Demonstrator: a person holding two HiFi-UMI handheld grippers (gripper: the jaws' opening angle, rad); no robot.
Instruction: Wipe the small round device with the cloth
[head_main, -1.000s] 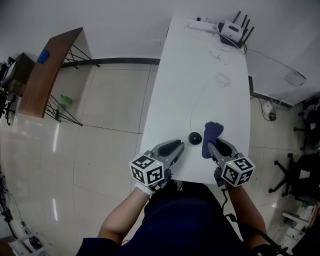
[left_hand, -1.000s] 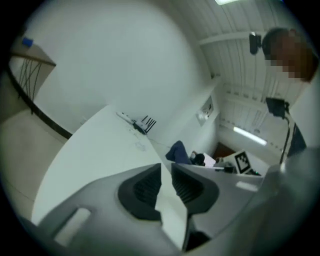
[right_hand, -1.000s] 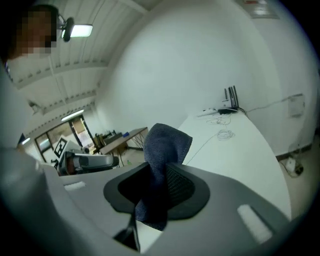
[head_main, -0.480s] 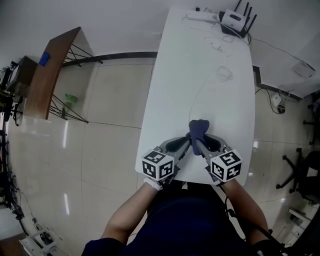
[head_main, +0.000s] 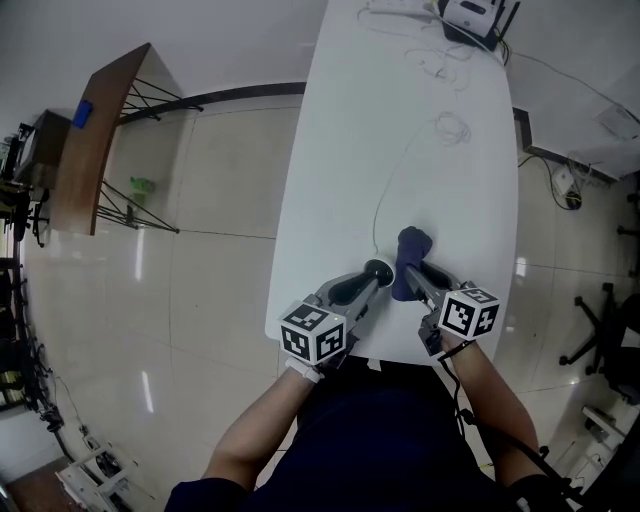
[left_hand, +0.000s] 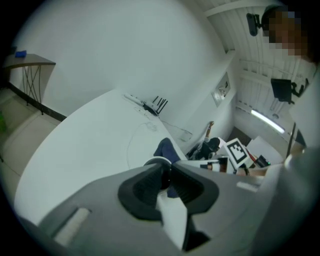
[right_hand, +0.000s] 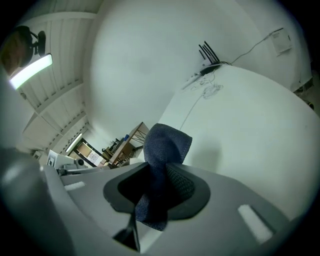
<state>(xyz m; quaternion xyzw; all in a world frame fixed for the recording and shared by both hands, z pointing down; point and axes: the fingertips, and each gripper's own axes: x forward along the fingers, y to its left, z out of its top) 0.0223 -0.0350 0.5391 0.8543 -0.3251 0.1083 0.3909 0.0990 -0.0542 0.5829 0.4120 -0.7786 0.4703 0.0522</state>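
Observation:
The small round device (head_main: 380, 268) is black with a pale rim, and a thin cable (head_main: 384, 205) runs from it up the white table (head_main: 400, 120). My left gripper (head_main: 371, 277) is shut on it near the table's front edge. In the left gripper view the device (left_hand: 158, 162) sits between the jaws. The dark blue cloth (head_main: 411, 246) is bunched in my right gripper (head_main: 407, 277), right beside the device. In the right gripper view the cloth (right_hand: 165, 145) stands up out of the shut jaws.
A router (head_main: 470, 12) with antennas and a power strip stand at the table's far end. A small coil of white cable (head_main: 452, 127) lies mid-table. A wooden side table (head_main: 95, 140) stands on the tiled floor to the left.
Both grippers have sunk toward the table and drawn together. The cloth, apart from the device a second ago, now sits right against it.

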